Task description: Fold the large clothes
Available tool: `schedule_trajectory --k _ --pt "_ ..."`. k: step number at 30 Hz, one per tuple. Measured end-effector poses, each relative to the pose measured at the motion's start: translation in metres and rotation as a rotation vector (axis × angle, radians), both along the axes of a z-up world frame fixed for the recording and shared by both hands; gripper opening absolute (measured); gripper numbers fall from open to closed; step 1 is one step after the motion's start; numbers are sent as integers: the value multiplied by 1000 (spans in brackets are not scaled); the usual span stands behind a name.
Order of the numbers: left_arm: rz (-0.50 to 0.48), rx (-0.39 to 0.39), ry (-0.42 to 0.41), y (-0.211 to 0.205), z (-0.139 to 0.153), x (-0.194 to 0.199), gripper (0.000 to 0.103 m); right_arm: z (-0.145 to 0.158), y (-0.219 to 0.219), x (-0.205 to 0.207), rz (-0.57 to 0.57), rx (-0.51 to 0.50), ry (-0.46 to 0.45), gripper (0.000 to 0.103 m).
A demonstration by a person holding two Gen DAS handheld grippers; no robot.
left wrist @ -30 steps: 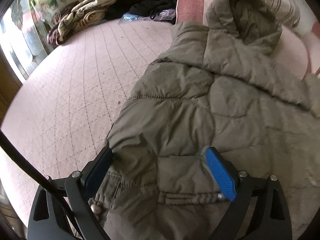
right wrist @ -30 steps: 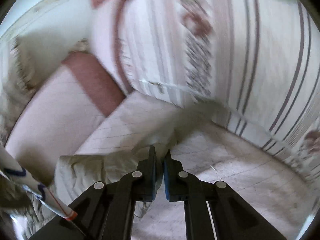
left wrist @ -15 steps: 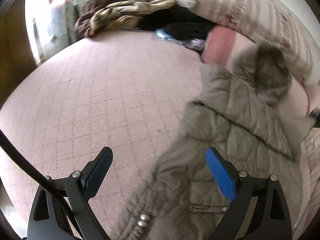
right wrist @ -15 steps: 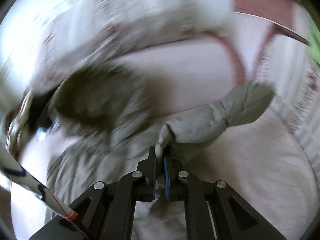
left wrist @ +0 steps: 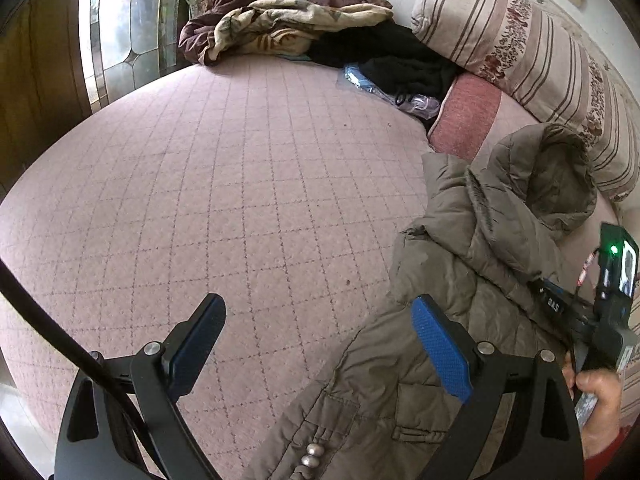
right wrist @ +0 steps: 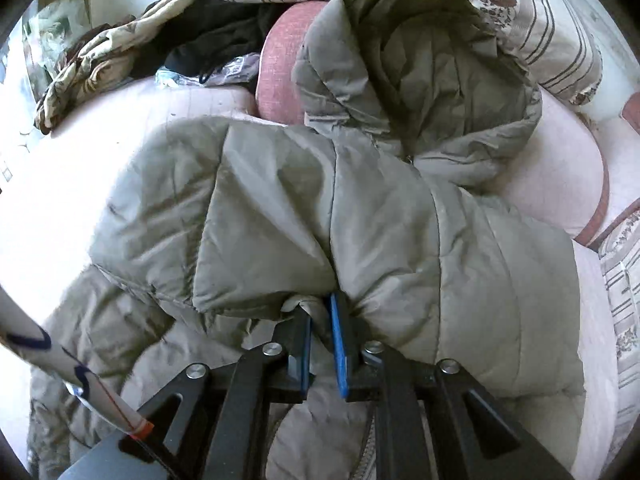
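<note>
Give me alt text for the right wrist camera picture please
A padded olive-grey jacket lies folded over itself on a bed, its hood toward striped pillows. The right gripper, its jaws just opening, has a fold of the jacket's fabric between them.

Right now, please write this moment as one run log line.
stage: sleeve folded over jacket | right gripper: jaws opening, sleeve edge between | left gripper: open, empty

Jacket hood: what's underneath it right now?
The hood rests on a pink cushion and the striped bolster. Whatever lies further beneath is covered by the jacket.
</note>
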State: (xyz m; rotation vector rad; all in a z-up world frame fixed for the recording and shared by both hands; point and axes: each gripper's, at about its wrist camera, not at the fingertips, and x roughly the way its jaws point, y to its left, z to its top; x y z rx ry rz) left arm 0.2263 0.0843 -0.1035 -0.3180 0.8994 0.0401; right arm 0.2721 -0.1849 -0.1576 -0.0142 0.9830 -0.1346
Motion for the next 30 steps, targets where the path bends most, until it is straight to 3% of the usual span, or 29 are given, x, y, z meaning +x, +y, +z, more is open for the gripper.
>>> schedule_trajectory --k 9,15,18,19,21,25,30 --pt "5 -4 20 0 -4 3 94 33 -12 -24 44 -34 -13 13" --pt "-2 1 24 -1 -6 2 94 18 14 -4 62 -259 33 19" --pt "6 0 23 1 -6 4 94 -4 29 17 104 -357 108 39" --pt "10 -2 25 3 -7 5 94 -8 34 19 120 -396 110 55" --pt "15 -17 35 7 -8 7 94 -6 40 18 142 -472 82 62" --pt "26 -42 39 14 -7 7 94 26 38 -7 194 -417 -2 72" --pt "36 -45 43 17 -7 3 94 76 6 -39 143 -165 -95 77"
